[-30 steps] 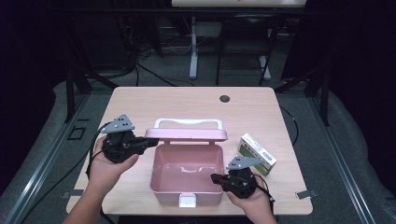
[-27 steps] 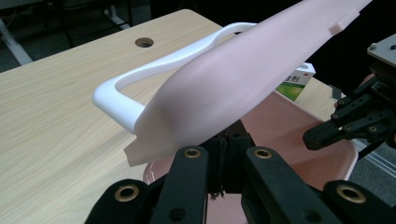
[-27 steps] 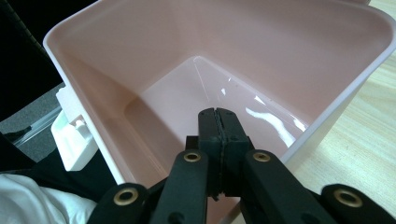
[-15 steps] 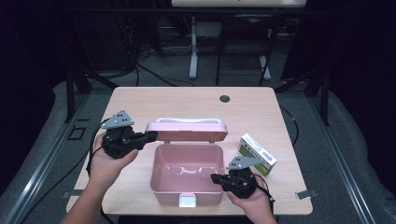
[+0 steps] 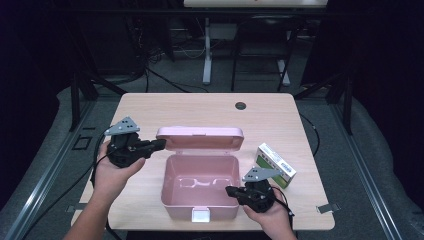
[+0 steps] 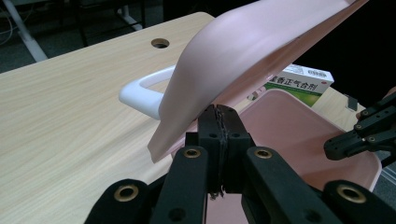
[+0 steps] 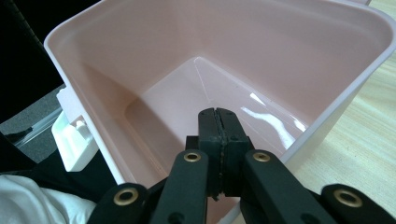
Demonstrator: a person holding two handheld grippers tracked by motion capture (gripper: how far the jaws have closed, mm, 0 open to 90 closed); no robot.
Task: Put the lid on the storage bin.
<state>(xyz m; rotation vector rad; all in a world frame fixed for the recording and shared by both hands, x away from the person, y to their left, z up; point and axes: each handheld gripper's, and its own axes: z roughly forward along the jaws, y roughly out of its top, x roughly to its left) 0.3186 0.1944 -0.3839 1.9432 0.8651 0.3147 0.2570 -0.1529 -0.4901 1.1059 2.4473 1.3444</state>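
pink box open on the table, both tongs pressed together

high view: the pink box (image 5: 197, 187) sits near the front edge of the wooden table (image 5: 215, 107), its lid (image 5: 200, 138) raised and leaning back toward the far side. the left gripper (image 5: 159, 144) is held at the lid's left end, its tips right against the lid's corner. the right gripper (image 5: 229, 190) is at the box's right wall, tips reaching over the rim. a green and white carton (image 5: 275, 164) lies just beside the box on its right, behind the right hand (image 5: 267, 216).

left gripper view: the left gripper (image 6: 219, 110) has its jaws pressed together with no gap, right below the lower edge of the lid (image 6: 243, 51); whether the tips touch that edge i cannot tell. the lid's white handle (image 6: 142, 91) lies on the table behind. the carton (image 6: 301, 81) shows past the box, and the other gripper (image 6: 348, 137) comes in at the right.

right gripper view: the right gripper (image 7: 218, 112) has its jaws closed on nothing, hanging over the box's bare inside (image 7: 210, 88). a white latch (image 7: 74, 137) sticks out from the box's front wall.
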